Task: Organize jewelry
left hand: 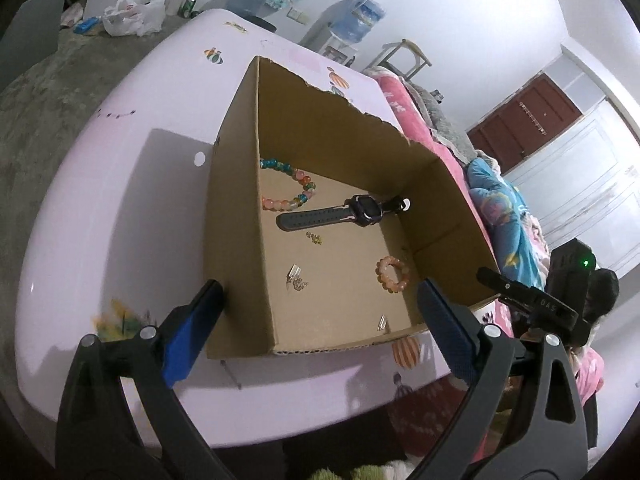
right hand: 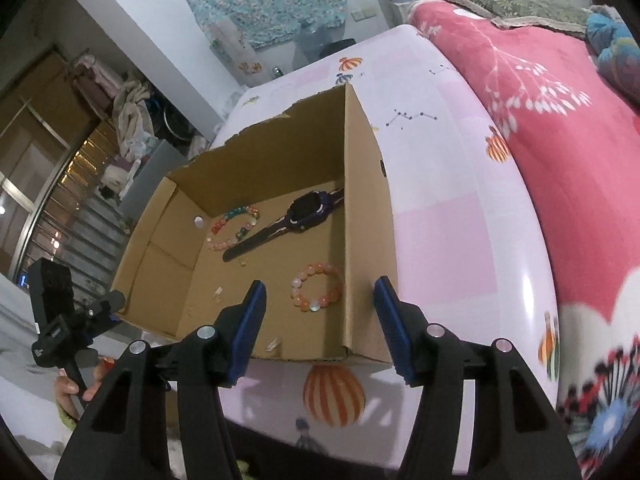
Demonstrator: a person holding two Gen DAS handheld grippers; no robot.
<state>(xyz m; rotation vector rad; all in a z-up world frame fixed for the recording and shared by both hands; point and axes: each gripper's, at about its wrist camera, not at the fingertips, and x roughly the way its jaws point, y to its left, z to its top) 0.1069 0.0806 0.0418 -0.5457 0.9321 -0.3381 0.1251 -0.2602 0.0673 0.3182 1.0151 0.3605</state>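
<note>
Both tools released (nothing between), left tool (left hand: 320, 304) straddling cardboard box (left hand: 236, 184) corner, right tool (right hand: 320, 304) astride its wall

A home bedroom — pink blanket (right hand: 560, 152) on the bed, water dispenser (left hand: 352, 20), wardrobe doors (left hand: 592, 184).

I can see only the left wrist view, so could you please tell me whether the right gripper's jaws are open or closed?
Observer: The right gripper has its jaws open and grips nothing; in its own view they frame the near right corner of the cardboard box.
Operator: Thank you. Can you see what is holding my left gripper?
Observer: Yes. In the right wrist view a hand grips the handle of the left gripper, off the box's left side.
</note>
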